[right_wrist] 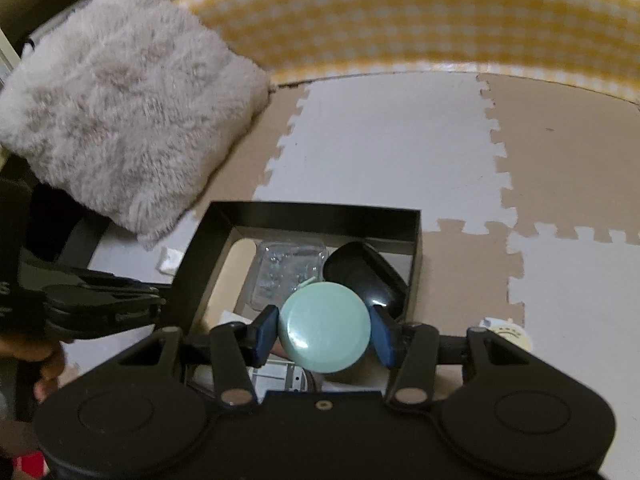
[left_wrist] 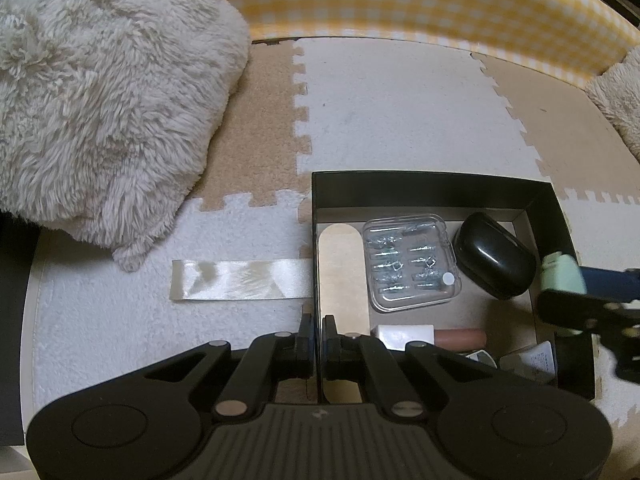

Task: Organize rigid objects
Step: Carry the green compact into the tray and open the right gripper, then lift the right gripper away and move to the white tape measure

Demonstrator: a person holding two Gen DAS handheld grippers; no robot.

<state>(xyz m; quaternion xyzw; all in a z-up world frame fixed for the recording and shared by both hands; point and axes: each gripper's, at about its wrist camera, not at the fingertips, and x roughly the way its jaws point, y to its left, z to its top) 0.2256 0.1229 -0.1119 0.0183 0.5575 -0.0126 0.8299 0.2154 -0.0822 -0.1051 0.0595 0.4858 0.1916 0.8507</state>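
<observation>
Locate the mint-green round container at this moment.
The mint-green round container is clamped in the right gripper, over the black box, in front of the glossy black case.

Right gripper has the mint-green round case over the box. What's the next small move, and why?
Probably lower the right gripper and set the mint-green round case into the black cardboard box, in the bare near corner in front of the glossy black oval case. The left gripper is clamped on the box's wall, steadying it.
</observation>
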